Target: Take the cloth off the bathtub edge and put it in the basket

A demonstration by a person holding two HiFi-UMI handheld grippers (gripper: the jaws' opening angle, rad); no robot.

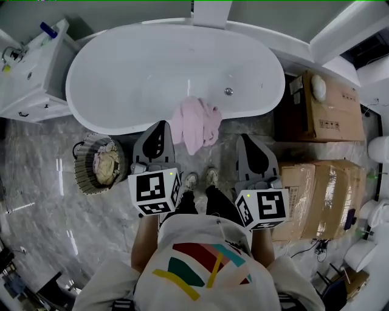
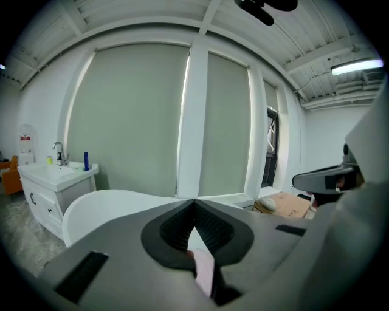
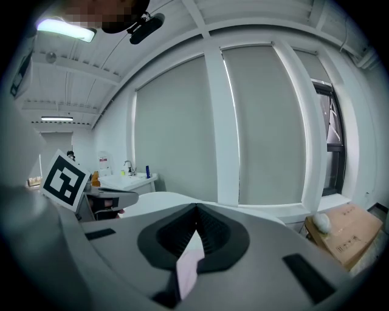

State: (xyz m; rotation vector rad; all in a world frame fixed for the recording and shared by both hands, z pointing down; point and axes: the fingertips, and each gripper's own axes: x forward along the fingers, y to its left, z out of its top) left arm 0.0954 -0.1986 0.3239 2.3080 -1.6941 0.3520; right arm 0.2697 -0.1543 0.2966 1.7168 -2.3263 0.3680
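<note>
Your left gripper (image 1: 159, 126) and right gripper (image 1: 246, 140) are clenched and empty, approaching the pink cloth (image 1: 196, 124) on the bathtub (image 1: 170, 67); open one to grasp.

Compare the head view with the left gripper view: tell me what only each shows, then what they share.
Only the head view: the basket on the floor left of the tub, the person's shoes, and the whole cloth draped over the tub's near edge.
Only the left gripper view: the ceiling and its lamp.
Both: the tub, the vanity, the cardboard box, and the cloth, in the gripper view just a pink sliver past the shut left gripper.
</note>
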